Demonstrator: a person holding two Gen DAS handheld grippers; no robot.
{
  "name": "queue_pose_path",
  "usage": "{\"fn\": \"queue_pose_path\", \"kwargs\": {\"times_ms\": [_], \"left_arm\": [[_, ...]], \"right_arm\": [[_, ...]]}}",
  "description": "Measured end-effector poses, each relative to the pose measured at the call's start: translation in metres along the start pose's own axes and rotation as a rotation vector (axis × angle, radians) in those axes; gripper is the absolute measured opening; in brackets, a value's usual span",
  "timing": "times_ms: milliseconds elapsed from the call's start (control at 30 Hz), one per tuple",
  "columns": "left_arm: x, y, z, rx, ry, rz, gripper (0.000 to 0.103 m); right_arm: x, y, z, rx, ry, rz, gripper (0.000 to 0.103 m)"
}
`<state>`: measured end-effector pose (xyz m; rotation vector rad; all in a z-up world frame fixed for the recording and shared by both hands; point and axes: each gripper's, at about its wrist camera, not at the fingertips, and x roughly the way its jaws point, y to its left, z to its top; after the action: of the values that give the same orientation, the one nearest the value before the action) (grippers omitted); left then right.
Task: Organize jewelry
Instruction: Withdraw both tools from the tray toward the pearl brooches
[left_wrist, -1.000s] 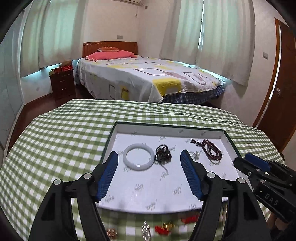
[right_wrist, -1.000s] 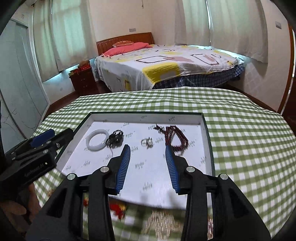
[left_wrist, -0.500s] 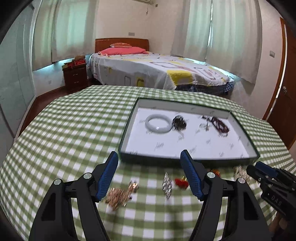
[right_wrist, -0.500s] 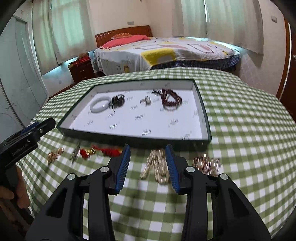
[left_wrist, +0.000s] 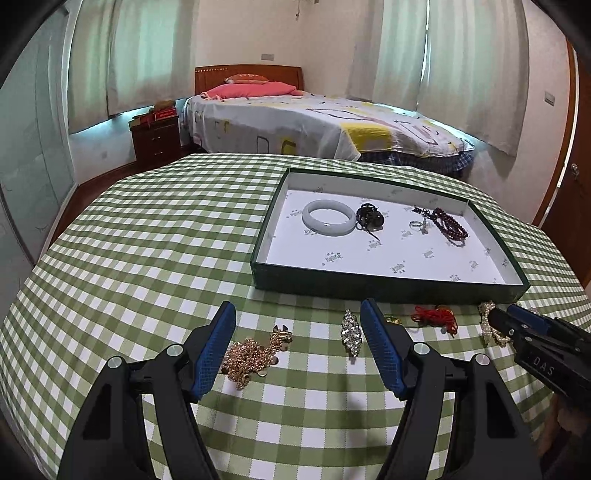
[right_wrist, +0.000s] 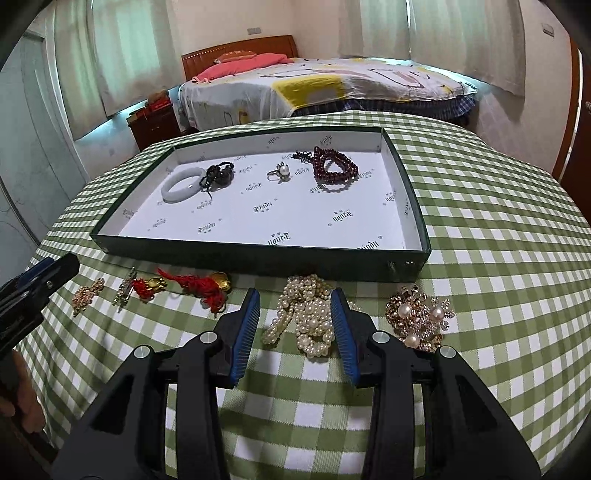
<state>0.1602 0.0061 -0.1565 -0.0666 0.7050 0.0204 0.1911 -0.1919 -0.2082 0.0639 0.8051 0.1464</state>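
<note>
A shallow dark green tray (left_wrist: 388, 286) (right_wrist: 258, 258) with a white lining holds a white bangle (left_wrist: 328, 217), a dark bracelet (left_wrist: 370, 217), a ring (right_wrist: 280, 172) and dark red beads (right_wrist: 334, 169). In front of it on the cloth lie a gold chain (left_wrist: 255, 354), a crystal brooch (left_wrist: 351, 332), a red tasselled charm (right_wrist: 199, 287), a pearl necklace (right_wrist: 308, 314) and a gold pearl brooch (right_wrist: 419, 318). My left gripper (left_wrist: 297, 347) is open, with the gold chain between its fingers. My right gripper (right_wrist: 293, 328) is open around the pearl necklace.
The round table (left_wrist: 147, 236) has a green checked cloth and drops off at its edges. A bed (left_wrist: 314, 122) and a dark nightstand (left_wrist: 155, 136) stand behind it. A wooden door (left_wrist: 576, 206) is at the right.
Both grippers have pulled back from over the tray toward the table's near edge and lowered. The loose jewelry in front of the tray now lies between their fingers. Both stay open.
</note>
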Motion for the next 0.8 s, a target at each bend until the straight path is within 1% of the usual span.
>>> {"fn": "queue_pose_path", "kwargs": {"times_ms": [67,167,367,567,667,800], "left_arm": [[0.002,0.001,-0.001,-0.001,0.004,0.003,0.068],[0.006,0.003,-0.003,-0.001,0.013,0.008,0.068],[0.012,0.006,-0.004,-0.012,0.03,0.014,0.068],[0.013,0.0,-0.004,-0.002,0.032,0.0,0.068],[0.014,-0.003,-0.006,0.005,0.038,-0.008,0.068],[0.015,-0.004,-0.007,0.005,0.041,-0.013,0.068]], "right_arm": [[0.004,-0.001,0.001,-0.001,0.009,-0.003,0.041],[0.008,-0.001,0.004,-0.007,0.015,-0.008,0.048],[0.008,-0.004,0.007,-0.007,-0.001,-0.02,0.048],[0.013,-0.007,0.005,-0.009,0.033,-0.007,0.048],[0.015,-0.004,0.004,-0.03,0.034,-0.016,0.049],[0.016,-0.005,0.004,-0.025,0.039,-0.018,0.049]]}}
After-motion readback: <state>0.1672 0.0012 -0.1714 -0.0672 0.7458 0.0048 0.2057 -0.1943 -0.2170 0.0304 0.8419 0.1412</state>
